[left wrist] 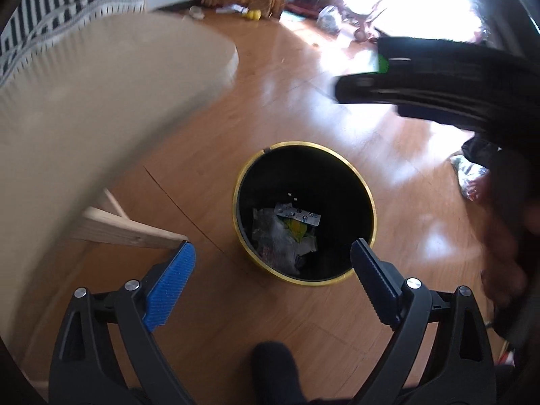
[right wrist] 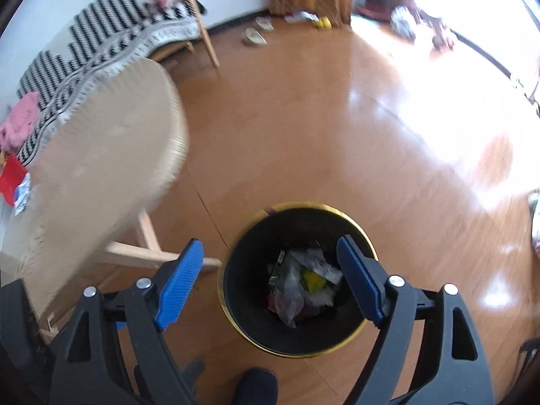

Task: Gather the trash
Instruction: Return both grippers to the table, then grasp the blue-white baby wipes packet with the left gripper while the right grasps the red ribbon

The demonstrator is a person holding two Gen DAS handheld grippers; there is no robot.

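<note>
Grippers, the left gripper [left wrist: 271, 253] and the right gripper [right wrist: 270, 253], both hang spread wide and hold nothing above the black trash bin [left wrist: 357, 182] on the wooden floor [left wrist: 270, 101], where crumpled wrappers [left wrist: 287, 233] lie at its bottom beside the round table [left wrist: 101, 84].

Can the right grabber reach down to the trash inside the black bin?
Probably yes. The right gripper hangs open right above the black bin, which has no lid, and nothing sits between it and the trash at the bottom.
</note>
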